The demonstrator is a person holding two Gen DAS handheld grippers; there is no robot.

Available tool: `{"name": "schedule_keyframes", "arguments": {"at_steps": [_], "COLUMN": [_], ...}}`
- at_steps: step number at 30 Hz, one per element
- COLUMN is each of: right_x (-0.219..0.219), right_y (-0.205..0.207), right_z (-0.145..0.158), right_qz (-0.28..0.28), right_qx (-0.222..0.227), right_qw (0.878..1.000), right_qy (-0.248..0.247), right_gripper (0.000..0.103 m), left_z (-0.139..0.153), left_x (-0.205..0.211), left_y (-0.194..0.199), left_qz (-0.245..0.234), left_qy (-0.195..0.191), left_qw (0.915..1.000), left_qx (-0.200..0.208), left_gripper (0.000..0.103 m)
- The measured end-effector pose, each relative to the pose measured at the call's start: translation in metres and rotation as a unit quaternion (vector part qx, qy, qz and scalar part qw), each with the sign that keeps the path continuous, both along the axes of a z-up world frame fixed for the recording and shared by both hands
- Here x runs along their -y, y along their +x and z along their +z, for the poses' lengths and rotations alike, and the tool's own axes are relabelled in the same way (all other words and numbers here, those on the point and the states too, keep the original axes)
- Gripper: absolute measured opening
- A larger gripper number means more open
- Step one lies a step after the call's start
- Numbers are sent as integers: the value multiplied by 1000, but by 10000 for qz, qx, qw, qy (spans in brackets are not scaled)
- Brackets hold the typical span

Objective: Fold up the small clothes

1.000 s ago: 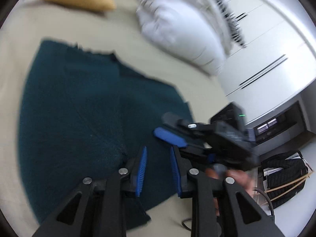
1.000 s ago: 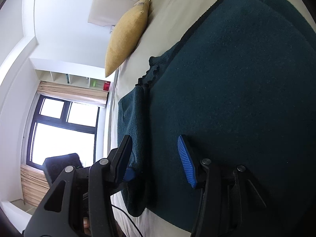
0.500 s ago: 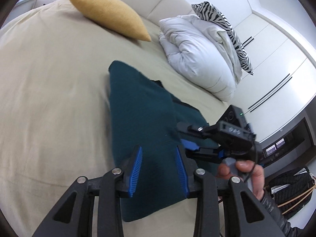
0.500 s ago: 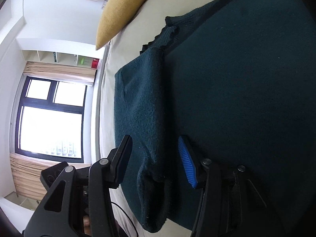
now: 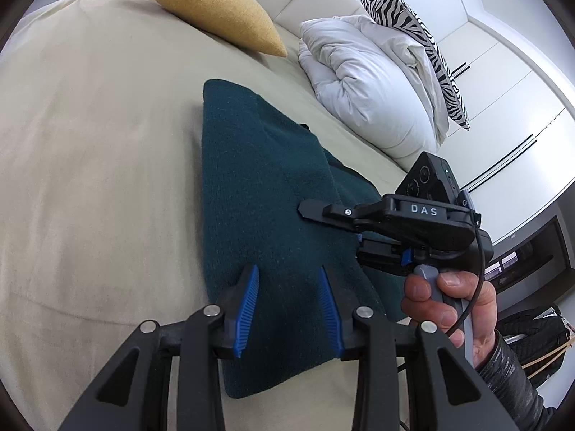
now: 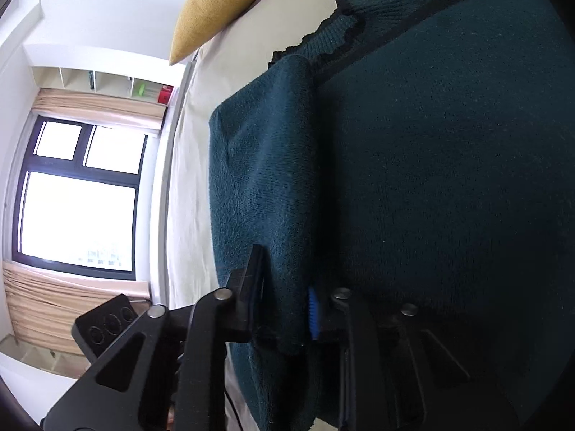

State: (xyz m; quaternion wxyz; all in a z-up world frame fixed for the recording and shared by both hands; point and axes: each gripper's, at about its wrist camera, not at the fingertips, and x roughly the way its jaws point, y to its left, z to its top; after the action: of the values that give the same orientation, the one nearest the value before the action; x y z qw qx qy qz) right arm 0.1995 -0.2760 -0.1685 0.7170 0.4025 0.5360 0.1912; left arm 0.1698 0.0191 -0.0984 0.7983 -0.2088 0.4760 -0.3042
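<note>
Left wrist view. The dark teal garment [image 5: 266, 194] lies folded on the beige bed [image 5: 90, 165], its long side running away from the camera. Taking the garment as reference: a mustard pillow [image 5: 212, 7] sits well beyond its far end, and a white duvet [image 5: 370, 82] with a zebra-striped cushion [image 5: 420, 32] lies beyond and to its right. The left gripper [image 5: 287, 305] hangs over the garment's near end with its jaws parted; the blue pads [image 5: 246, 309] stand apart with cloth seen between them, not pressed. At the garment's right edge the right gripper [image 5: 363, 237] lies side-on, its handle in the person's right hand [image 5: 445, 309], a dark sleeve below. Its jaws have just been closing.

Right wrist view. The garment [image 6: 431, 165] fills most of the frame, its ribbed, scalloped edge at the far end. A raised fold of the garment runs toward the camera and passes between the fingers of the right gripper [image 6: 284, 305]; the jaws are clenched on this fold, the blue pad [image 6: 313, 312] pressing into the cloth. The mustard pillow [image 6: 219, 3] lies beyond the garment's far end. A window [image 6: 79, 201] with curtains is well off to the garment's left.
</note>
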Motion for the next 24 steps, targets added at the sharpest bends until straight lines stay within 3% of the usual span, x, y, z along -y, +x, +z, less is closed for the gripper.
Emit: {"name": "schedule_keyframes", "arguments": {"at_steps": [8, 12, 18, 21, 24], "right_x": [18, 54, 125, 155, 172], "right_y": [-4, -15, -39, -53, -59], "right_z": [27, 45, 61, 61, 40], "right_qz": [13, -219, -611, -776, -915], "right_qx": [308, 398, 363, 277, -25], "right_qw": [9985, 9969, 9930, 9913, 9888], "right_qy": [-445, -649, -944, -1027, -1176], "right_gripper": [13, 13, 13, 13, 13], "left_z": [19, 29, 38, 38, 38], "left_x": [18, 33, 55, 67, 77], "left_y": [-10, -15, -21, -23, -23], "left_qz": [-274, -419, -631, -746, -834], "left_qy": [2, 110, 140, 195, 274], "left_qw": [9994, 9985, 9971, 9962, 9954], "left_qx": [187, 320, 391, 400, 383], "left_gripper": [39, 48, 48, 48, 49]}}
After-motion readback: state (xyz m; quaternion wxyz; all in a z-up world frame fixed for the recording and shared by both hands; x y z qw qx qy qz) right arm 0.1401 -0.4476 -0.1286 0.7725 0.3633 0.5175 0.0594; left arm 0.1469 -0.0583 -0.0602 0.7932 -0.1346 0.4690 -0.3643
